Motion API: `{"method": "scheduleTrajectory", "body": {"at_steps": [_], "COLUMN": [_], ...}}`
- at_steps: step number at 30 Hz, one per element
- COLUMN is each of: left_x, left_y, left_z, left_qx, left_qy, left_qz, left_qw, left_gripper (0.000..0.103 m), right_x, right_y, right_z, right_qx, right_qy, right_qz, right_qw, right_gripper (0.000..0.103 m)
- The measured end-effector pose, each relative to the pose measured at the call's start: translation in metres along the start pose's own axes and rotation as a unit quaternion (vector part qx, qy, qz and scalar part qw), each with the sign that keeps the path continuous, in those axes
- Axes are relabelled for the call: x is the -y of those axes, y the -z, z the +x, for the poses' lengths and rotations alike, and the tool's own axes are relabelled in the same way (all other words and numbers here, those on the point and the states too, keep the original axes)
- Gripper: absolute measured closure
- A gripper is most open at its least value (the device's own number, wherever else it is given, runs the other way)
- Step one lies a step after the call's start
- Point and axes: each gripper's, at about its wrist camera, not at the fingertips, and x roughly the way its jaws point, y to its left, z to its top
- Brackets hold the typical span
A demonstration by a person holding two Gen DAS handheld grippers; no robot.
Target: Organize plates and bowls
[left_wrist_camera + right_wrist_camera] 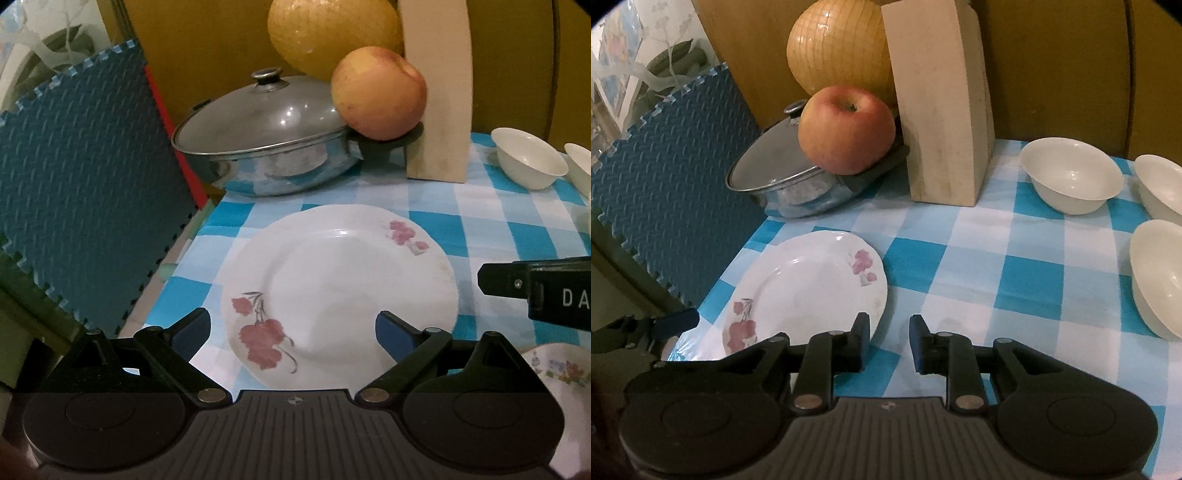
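A white plate with red flowers lies flat on the blue-checked tablecloth; it also shows in the right wrist view. My left gripper is open wide just above the plate's near edge, holding nothing. My right gripper is partly open and empty, just right of the plate; its finger shows in the left wrist view. Three white bowls stand at the right. The rim of a second, flowered plate shows at the lower right.
A lidded steel pot stands at the back left with an apple on its handle. A pale wooden block and a yellow lantern stand behind. A blue foam mat leans past the table's left edge.
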Motion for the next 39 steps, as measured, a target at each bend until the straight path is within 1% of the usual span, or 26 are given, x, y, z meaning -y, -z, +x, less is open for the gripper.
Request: {"method": "scheduleTrajectory", "body": {"at_steps": [5, 10, 19, 27, 39], "left_x": [-0.006, -0.009, -0.013, -0.021, -0.025], "left_y": [-0.002, -0.002, -0.001, -0.001, 0.0], "left_z": [0.006, 0.009, 0.013, 0.02, 0.023], "left_qx": [-0.007, -0.009, -0.016, -0.032, -0.037], "left_qy": [-0.003, -0.006, -0.008, -0.007, -0.006], "left_qz": [-0.009, -0.013, -0.015, -0.032, -0.039], "left_qw": [0.9999, 0.9999, 0.9997, 0.999, 0.9985], "left_gripper": [0.004, 0.003, 0.002, 0.002, 0.001], "right_x": [-0.003, -0.006, -0.008, -0.01, -0.009], "right_y": [-0.001, 0.0, 0.001, 0.002, 0.004], "right_z": [0.008, 0.012, 0.016, 0.022, 0.031], "right_qx": [-0.006, -0.009, -0.016, -0.022, -0.032], "right_qy": [-0.004, -0.005, -0.011, -0.017, -0.018], "right_qz": [0.0, -0.003, -0.001, 0.002, 0.01], "right_qw": [1.0, 1.0, 1.0, 1.0, 0.999], "right_gripper": [0.083, 0.079, 0.078, 0.078, 0.078]}}
